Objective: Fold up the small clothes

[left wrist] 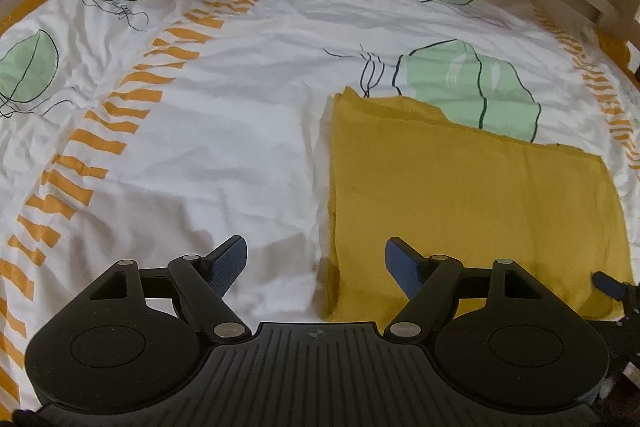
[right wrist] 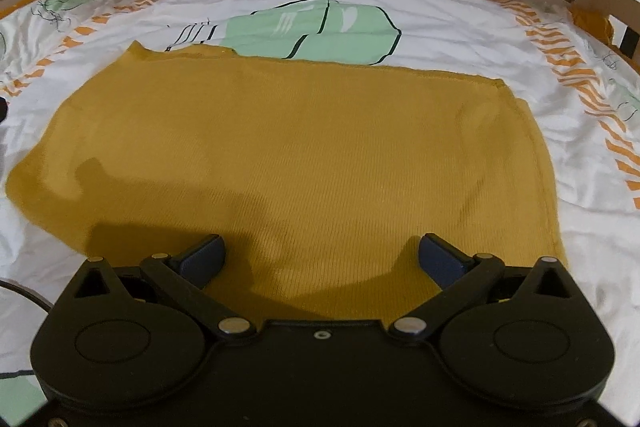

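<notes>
My left claw [left wrist: 314,263] hangs over the bed, tilted steeply downward, its jaws spread wide with nothing between them. Its two blue pads [left wrist: 228,261] angle outward from each other, clear of the bedding below. My right claw [right wrist: 320,259] is tipped downward as well, jaws parted just as wide and empty, its dark blue pads [right wrist: 202,259] raised above the bed rather than pressing on it. From the left wrist view, one blue fingertip of my right claw [left wrist: 608,285] shows at the right edge, near my left claw and not touching it.
</notes>
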Available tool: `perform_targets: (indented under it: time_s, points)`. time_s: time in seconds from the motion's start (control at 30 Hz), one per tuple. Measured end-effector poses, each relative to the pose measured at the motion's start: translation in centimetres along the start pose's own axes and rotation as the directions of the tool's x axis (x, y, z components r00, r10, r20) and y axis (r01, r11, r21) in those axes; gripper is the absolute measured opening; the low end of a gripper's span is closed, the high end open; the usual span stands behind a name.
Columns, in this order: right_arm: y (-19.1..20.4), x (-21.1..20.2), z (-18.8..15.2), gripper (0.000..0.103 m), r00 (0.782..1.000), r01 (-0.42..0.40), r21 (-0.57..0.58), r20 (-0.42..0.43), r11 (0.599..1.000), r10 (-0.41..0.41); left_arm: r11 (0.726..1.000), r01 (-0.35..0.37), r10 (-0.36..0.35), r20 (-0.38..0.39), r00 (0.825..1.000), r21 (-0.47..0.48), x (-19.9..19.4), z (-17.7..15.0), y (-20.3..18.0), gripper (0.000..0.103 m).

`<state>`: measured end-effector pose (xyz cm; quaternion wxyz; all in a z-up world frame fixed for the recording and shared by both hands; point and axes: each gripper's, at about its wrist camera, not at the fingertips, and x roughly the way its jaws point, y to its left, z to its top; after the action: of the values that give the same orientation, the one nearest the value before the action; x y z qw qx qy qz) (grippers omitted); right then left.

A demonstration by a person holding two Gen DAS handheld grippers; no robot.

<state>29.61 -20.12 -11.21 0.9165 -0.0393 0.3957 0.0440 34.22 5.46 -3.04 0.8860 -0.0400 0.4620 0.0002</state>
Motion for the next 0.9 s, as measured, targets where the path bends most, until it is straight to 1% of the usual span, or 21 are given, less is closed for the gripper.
perform_targets:
  time_s: [0.13, 0.23, 0.33, 0.47, 0.53, 0.7, 0.8, 0.9]
  points:
    - [-1.0, -0.8, 0.3, 0.103, 0.998, -0.055, 0.028, -0.002, 0.998, 0.055, 1.000, -0.002, 0.002, -0.006, 1.000, 0.005, 0.2, -0.1, -0.1, 0.075]
    - [-2.9, -1.8, 0.8, 0.103, 0.996, -0.088, 0.084, 0.030, 0.993, 0.086, 1.000, -0.002, 0.002, -0.013, 1.000, 0.002, 0.4, -0.1, -0.2, 0.075]
    - [-5.9, -2.7, 1.2, 0.103, 0.994, -0.101, 0.170, 0.067, 0.980, 0.091, 1.000, 0.000, 0.000, -0.020, 1.000, -0.001, 0.6, -0.1, -0.2, 0.075]
    - [-10.7, -2.6, 1.2, 0.103, 0.995, -0.093, 0.310, 0.074, 0.946, 0.073, 1.000, 0.005, -0.005, -0.029, 1.000, -0.003, 0.8, -0.2, -0.2, 0.075]
    - [-12.6, -2.3, 0.9, 0.103, 0.994, -0.105, 0.357, 0.074, 0.928, 0.084, 1.000, 0.009, -0.009, -0.035, 0.999, 0.001, 1.0, -0.3, -0.3, 0.075]
    - [-15.4, -0.9, -0.1, 0.103, 0.992, -0.124, 0.441, 0.047, 0.889, 0.116, 1.000, 0.010, -0.009, -0.051, 0.999, 0.004, 1.5, -0.6, -0.5, 0.075]
    - [-16.8, 0.1, -0.8, 0.103, 0.983, -0.175, 0.494, 0.045, 0.851, 0.177, 1.000, 0.010, -0.009, -0.060, 0.998, 0.009, 1.9, -0.7, -0.6, 0.075]
    - [-17.6, 1.0, -1.1, 0.103, 0.964, -0.260, 0.517, 0.084, 0.816, 0.254, 1.000, 0.008, -0.008, -0.068, 0.998, 0.009, 2.2, -0.8, -0.7, 0.075]
